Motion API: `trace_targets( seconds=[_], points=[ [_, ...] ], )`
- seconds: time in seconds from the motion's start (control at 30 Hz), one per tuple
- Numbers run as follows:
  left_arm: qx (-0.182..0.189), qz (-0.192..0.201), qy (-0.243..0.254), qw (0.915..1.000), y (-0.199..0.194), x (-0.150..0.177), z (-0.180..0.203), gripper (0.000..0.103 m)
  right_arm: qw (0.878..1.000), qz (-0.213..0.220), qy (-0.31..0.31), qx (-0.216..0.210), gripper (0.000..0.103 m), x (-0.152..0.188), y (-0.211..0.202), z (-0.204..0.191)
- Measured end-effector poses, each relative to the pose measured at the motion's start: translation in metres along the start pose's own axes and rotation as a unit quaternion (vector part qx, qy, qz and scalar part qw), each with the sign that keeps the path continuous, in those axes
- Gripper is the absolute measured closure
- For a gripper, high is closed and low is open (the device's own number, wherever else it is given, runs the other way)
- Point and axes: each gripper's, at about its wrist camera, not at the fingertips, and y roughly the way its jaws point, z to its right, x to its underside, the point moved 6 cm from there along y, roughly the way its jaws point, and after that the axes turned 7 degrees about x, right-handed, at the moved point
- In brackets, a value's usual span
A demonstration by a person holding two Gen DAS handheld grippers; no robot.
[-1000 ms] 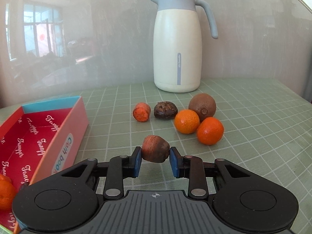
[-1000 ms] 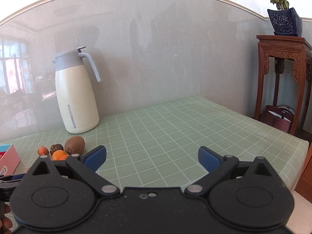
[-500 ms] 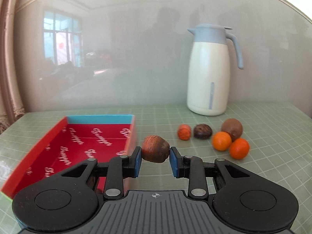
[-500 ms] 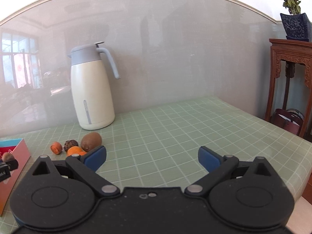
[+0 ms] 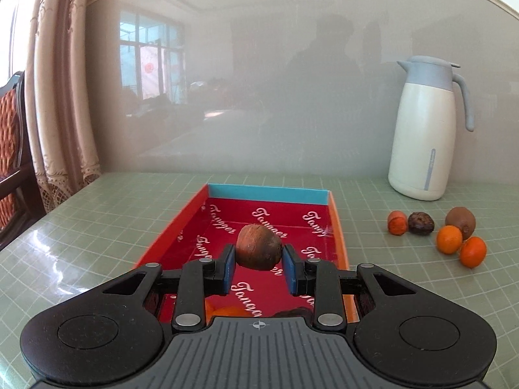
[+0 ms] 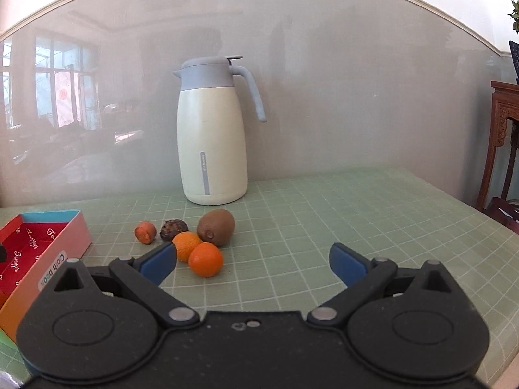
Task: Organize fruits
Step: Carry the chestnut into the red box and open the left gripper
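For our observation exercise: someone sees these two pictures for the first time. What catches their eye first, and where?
A round brown fruit pinched in the left gripper jaws, above the long red printed cardboard box. Then the tall cream jug with a grey-blue lid against the wall. In front of it, loose fruit on the green checked tablecloth, two bright orange tangerines nearest the open right gripper.

Five fruits [image 6: 191,240] lie clustered on the table [image 6: 324,214] — box [image 6: 42,246] left, jug [image 6: 212,136] behind.

Left tool [image 5: 258,261] is clamped tight around a load; right tool [image 6: 253,261] gapes wide.
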Motion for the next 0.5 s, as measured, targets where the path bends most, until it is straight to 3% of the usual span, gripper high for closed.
trace_targets(
  seconds=[0.5],
  points=[
    [-0.030,-0.037,-0.023,0.9986,0.007,0.016,-0.040,0.072,1.000,0.005,-0.019,-0.014,0.002,-0.001,-0.001,-0.035]
  ],
)
